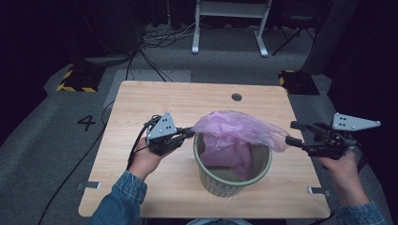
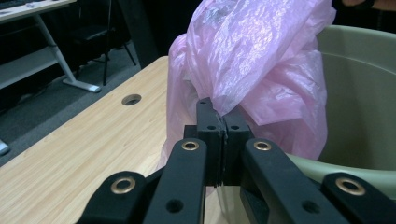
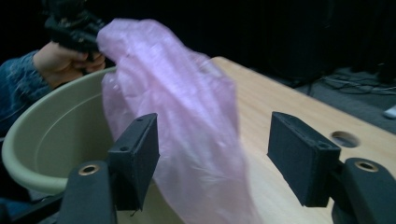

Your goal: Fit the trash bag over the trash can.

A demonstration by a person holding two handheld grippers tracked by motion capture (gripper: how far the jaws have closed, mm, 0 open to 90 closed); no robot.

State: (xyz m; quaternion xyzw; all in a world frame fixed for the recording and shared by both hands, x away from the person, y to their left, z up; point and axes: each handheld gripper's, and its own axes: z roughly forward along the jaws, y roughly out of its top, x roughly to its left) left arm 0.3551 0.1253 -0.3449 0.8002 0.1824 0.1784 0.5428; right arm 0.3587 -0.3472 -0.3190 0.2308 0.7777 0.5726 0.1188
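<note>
A thin, see-through pink plastic bag [image 1: 234, 133] is stretched across the top of a round, olive-green bin [image 1: 232, 180] that stands upright on the tabletop [image 1: 155, 98], toward its near edge. The bag is crumpled and partly spread; its upper part arches over the bin's rim, while a loose fold hangs down inside the bin. One corner is drawn out taut past the left rim, another tapers out beyond the right rim.

My high view is dim: the desk [image 1: 141, 98] is evenly lit from above and the surroundings fall to near black. The pink bag [image 2: 261, 51] shows soft glare. In the right gripper view, I see mild blur throughout.
</note>
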